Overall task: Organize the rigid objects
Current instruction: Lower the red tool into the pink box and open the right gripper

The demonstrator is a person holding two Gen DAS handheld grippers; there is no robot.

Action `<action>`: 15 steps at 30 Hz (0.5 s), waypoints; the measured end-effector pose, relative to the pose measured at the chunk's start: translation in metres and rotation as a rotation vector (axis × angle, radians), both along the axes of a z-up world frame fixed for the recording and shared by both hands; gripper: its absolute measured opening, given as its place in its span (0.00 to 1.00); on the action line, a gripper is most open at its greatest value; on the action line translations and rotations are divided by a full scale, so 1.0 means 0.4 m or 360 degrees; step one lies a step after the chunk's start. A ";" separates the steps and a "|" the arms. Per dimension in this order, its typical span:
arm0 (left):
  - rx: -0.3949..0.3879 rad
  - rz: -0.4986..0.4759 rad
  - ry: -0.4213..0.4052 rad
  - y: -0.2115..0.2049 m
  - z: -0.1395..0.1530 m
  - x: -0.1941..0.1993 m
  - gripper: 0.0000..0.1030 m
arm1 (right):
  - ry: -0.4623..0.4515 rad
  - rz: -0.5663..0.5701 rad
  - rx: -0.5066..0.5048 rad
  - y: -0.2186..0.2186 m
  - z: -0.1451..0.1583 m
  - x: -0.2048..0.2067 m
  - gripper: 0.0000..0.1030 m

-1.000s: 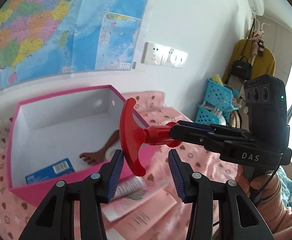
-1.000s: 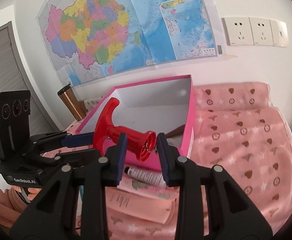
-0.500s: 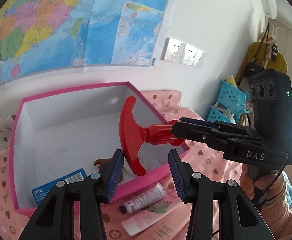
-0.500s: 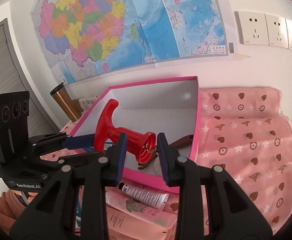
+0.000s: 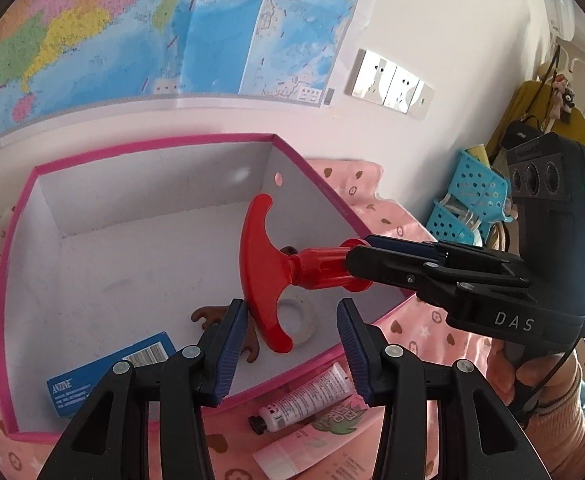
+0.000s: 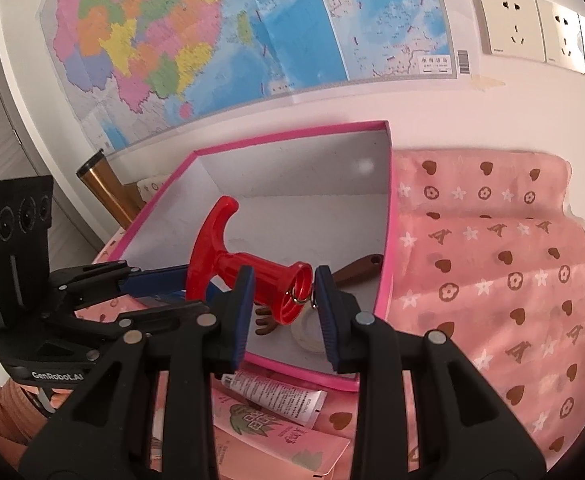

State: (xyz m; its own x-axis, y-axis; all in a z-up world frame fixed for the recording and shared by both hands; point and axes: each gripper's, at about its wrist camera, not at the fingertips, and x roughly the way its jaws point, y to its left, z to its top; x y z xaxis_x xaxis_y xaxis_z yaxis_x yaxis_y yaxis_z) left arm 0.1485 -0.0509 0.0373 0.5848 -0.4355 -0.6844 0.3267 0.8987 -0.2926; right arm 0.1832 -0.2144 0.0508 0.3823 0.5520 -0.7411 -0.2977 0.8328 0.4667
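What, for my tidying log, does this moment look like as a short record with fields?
held item: red T-handle tool, above the open box
right hand-held gripper: shut on the tool's round end
left hand-held gripper: open, one tip of the T-handle between its fingers, not clamped
container: pink box, white inside
already in box: blue carton, brown wooden piece, white tape ring
outside, in front of box: tube, pink sachet
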 end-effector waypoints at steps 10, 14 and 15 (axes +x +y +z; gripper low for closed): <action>0.0050 0.0035 0.0012 0.000 -0.025 0.004 0.47 | 0.0026 -0.0089 -0.0025 -0.019 -0.013 -0.002 0.33; 0.0057 0.0063 -0.0046 0.024 -0.014 -0.032 0.47 | 0.0006 -0.0107 -0.0014 -0.032 -0.003 -0.018 0.33; 0.0059 0.0072 -0.0063 0.029 -0.009 -0.038 0.47 | -0.0001 -0.0113 -0.0006 -0.037 0.001 -0.023 0.33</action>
